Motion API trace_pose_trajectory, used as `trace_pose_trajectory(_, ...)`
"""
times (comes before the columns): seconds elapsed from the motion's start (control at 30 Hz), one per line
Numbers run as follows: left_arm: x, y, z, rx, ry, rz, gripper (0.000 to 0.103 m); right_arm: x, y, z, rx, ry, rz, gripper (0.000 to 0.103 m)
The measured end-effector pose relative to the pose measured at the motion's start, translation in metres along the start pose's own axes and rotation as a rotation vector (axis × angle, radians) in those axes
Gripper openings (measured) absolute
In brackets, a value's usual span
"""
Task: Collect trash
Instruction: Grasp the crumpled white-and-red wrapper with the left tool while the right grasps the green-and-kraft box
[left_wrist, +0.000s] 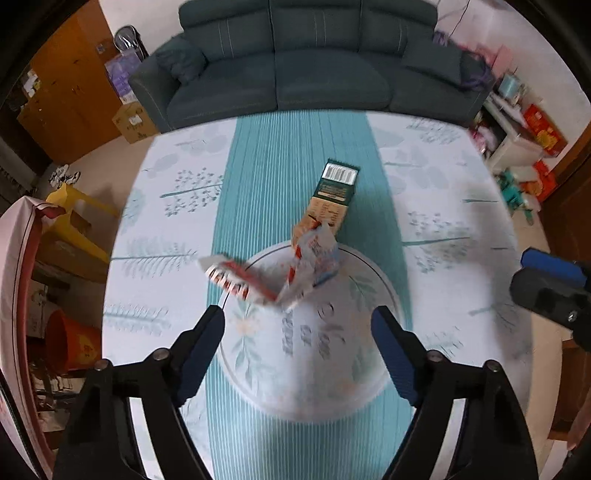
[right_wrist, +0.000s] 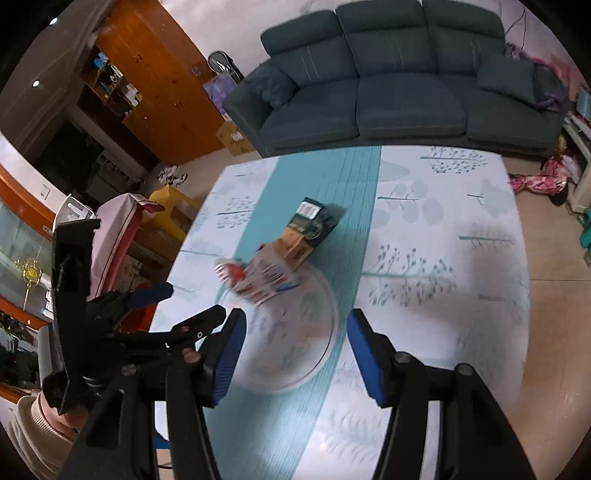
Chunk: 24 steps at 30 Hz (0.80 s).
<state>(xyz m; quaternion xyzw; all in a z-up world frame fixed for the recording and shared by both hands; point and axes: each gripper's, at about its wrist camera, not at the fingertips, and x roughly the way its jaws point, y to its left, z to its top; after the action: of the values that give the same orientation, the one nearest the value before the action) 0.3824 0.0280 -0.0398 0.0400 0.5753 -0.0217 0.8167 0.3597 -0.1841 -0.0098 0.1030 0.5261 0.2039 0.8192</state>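
Left gripper (left_wrist: 297, 325): jaws apart, empty, above plate (left_wrist: 369, 384). Right gripper (right_wrist: 295, 328): jaws apart, empty, above same plate. Wrappers (left_wrist: 295, 269): crumpled, red-and-white, on plate's far rim. Box (left_wrist: 332, 195): green and tan, flat on teal runner (left_wrist: 277, 155), touching wrappers. Sofa (left_wrist: 306, 62): behind table (left_wrist: 461, 206).

A dark teal sofa (left_wrist: 295, 59) stands at twelve o'clock, beyond the table (left_wrist: 443, 206) with its leaf-print cloth and teal striped runner (left_wrist: 280, 166). At ten o'clock, an orange wooden cabinet (right_wrist: 155, 74) and a cardboard box (left_wrist: 133, 122). At nine o'clock, a yellow plastic stool (left_wrist: 77, 218); lower, what may be an orange bucket (left_wrist: 70, 343). At two o'clock, red boxes (left_wrist: 543, 129).
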Motion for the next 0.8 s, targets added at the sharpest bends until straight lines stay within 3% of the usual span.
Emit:
trace_pose_trajectory(0.13,0.043,0.002,0.019,-0.021,0.079,0.007,0.077,0.035,-0.025,0.025,0.025,0.049,0.023,0.057)
trace_pose_trajectory(0.17,0.051,0.002,0.021,-0.026,0.095,0.006,0.073,0.045,-0.031,0.031,0.039,0.067,0.033,0.057)
trace_pose_trajectory(0.27,0.076,0.004,0.027,-0.042,0.146,-0.006,0.057,0.067,-0.040,0.042,0.061,0.105,0.060,0.057)
trace_pose_trajectory(0.37,0.090,0.007,0.028,-0.075,0.182,-0.038,0.032,0.082,-0.043,0.050,0.064,0.131,0.075,0.057)
trace_pose_trajectory(0.5,0.093,0.012,0.022,-0.142,0.180,-0.065,0.009,0.099,-0.045,0.059,0.072,0.155,0.095,0.057)
trace_pose_trajectory(0.8,0.068,0.042,-0.007,-0.348,0.126,-0.109,0.006,0.138,-0.029,0.080,0.126,0.203,0.128,0.057)
